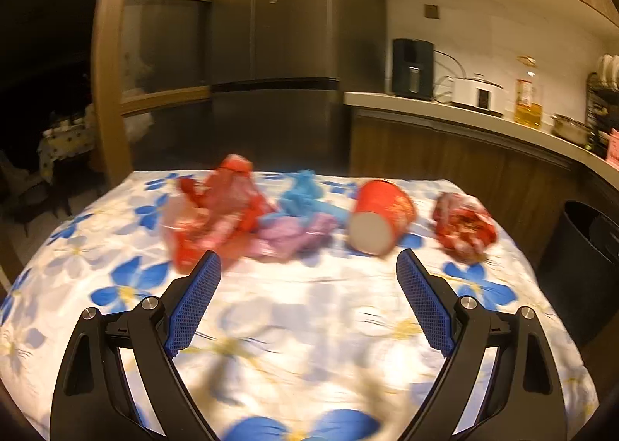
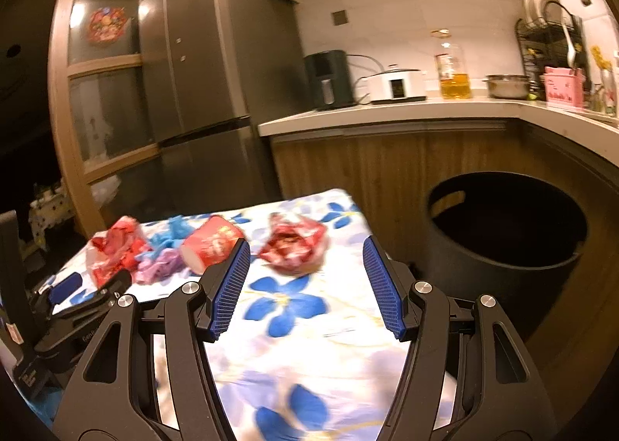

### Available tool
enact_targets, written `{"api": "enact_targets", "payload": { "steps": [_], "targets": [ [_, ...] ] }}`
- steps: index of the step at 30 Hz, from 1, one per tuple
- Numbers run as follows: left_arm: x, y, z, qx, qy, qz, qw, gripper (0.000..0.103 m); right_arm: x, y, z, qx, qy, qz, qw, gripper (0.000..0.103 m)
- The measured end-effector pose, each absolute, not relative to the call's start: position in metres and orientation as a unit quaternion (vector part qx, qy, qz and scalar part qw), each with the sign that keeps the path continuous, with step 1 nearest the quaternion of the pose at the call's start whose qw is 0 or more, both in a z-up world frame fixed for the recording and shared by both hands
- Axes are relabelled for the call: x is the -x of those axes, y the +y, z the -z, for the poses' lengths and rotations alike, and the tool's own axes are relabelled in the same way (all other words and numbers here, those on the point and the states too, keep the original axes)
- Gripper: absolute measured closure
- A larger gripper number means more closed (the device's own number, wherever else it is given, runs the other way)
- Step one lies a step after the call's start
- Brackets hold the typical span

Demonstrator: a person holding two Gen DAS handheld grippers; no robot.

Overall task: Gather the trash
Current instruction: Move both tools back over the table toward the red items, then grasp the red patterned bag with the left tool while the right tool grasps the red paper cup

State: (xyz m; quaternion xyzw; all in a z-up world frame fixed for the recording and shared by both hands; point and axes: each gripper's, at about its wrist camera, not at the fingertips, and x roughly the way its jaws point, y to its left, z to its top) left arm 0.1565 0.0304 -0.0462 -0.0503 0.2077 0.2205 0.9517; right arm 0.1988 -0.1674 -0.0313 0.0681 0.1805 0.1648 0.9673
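Observation:
On a table with a blue-flowered cloth lie several bits of trash: a crumpled red plastic bag, a blue wad, a purple wad, a red paper cup on its side and a crumpled red wrapper. My left gripper stands open just short of the cup and purple wad, holding nothing. My right gripper is open too, with the red wrapper just beyond its tips and the cup to the left. A black bin stands at the table's right.
A dark fridge stands behind the table. A kitchen counter carries a black appliance, a white cooker, an oil bottle, a pot and a dish rack. The left gripper's body shows at the right wrist view's left edge.

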Motion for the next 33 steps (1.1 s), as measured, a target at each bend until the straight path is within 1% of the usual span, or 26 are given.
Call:
{"api": "enact_targets", "payload": {
  "steps": [7, 13, 18, 21, 22, 24, 25, 27, 28, 29, 30, 31, 33],
  "targets": [
    [-0.139, 0.076, 0.045, 0.063, 0.202, -0.258, 0.943, 0.015, -0.207, -0.114, 0.034, -0.061, 0.193, -0.202, 0.958, 0.043],
    [-0.141, 0.125, 0.042, 0.078, 0.2, -0.286, 0.934, 0.015, -0.208, -0.075, 0.036, -0.05, 0.194, -0.229, 0.953, 0.043],
    [-0.164, 0.155, 0.045, 0.085, 0.22, -0.289, 0.928, 0.015, -0.215, -0.053, 0.038, -0.049, 0.2, -0.234, 0.95, 0.043],
    [-0.181, 0.167, 0.054, 0.09, 0.25, -0.282, 0.922, 0.016, -0.221, -0.044, 0.039, -0.046, 0.203, -0.232, 0.95, 0.043],
    [-0.187, 0.171, 0.056, 0.097, 0.259, -0.274, 0.921, 0.019, -0.223, -0.042, 0.04, -0.046, 0.204, -0.232, 0.95, 0.043],
    [-0.192, 0.175, 0.062, 0.107, 0.276, -0.265, 0.918, 0.036, -0.23, -0.037, 0.041, -0.044, 0.208, -0.23, 0.95, 0.043],
    [-0.194, 0.177, 0.065, 0.113, 0.284, -0.26, 0.916, 0.04, -0.232, -0.035, 0.042, -0.044, 0.21, -0.229, 0.95, 0.043],
    [-0.196, 0.179, 0.071, 0.122, 0.295, -0.255, 0.913, 0.062, -0.238, -0.03, 0.043, -0.042, 0.214, -0.227, 0.949, 0.043],
    [-0.197, 0.181, 0.073, 0.129, 0.3, -0.249, 0.912, 0.067, -0.241, -0.027, 0.045, -0.042, 0.216, -0.227, 0.949, 0.043],
    [-0.196, 0.182, 0.075, 0.134, 0.301, -0.246, 0.912, 0.078, -0.243, -0.026, 0.045, -0.041, 0.218, -0.226, 0.949, 0.043],
    [-0.195, 0.183, 0.076, 0.139, 0.302, -0.242, 0.911, 0.085, -0.247, -0.022, 0.046, -0.039, 0.22, -0.225, 0.948, 0.043],
    [-0.193, 0.184, 0.077, 0.146, 0.301, -0.238, 0.912, 0.086, -0.25, -0.018, 0.048, -0.037, 0.223, -0.223, 0.948, 0.043],
    [-0.187, 0.184, 0.077, 0.154, 0.294, -0.234, 0.914, 0.092, -0.256, -0.011, 0.051, -0.034, 0.228, -0.216, 0.949, 0.043]
  ]
}}
